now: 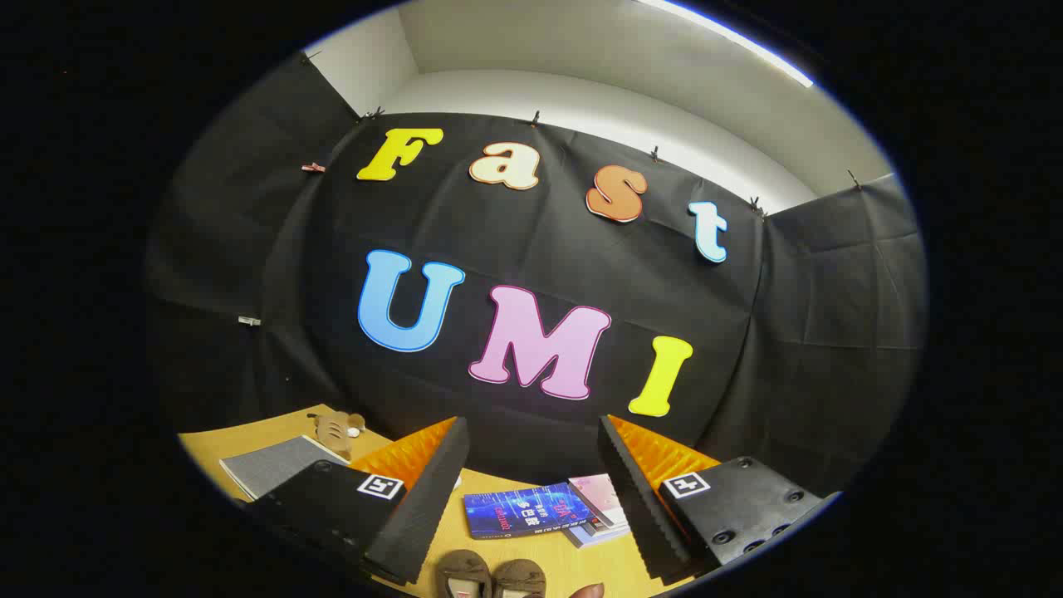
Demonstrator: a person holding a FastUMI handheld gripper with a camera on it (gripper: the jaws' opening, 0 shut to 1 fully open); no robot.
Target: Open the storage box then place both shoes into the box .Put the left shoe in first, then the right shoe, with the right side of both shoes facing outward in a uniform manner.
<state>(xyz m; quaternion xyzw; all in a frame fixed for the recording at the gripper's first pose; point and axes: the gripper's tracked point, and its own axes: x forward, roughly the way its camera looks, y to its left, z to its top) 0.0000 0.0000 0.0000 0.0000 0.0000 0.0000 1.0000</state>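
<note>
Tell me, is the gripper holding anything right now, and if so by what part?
Nothing is held. The gripper has its fingers spread wide with only open space between them; the pair of shoes lies on the table below, untouched.

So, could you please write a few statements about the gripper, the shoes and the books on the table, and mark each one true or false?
1. The gripper is open, with nothing between its fingers. True.
2. A pair of brown shoes lies on the table, low between the fingers. True.
3. One shoe is clamped in the gripper. False: both lie on the table, untouched.
4. The blue book is standing upright. False: it lies flat on the table.
5. A small plush toy sits beside a grey notebook. True.
</note>
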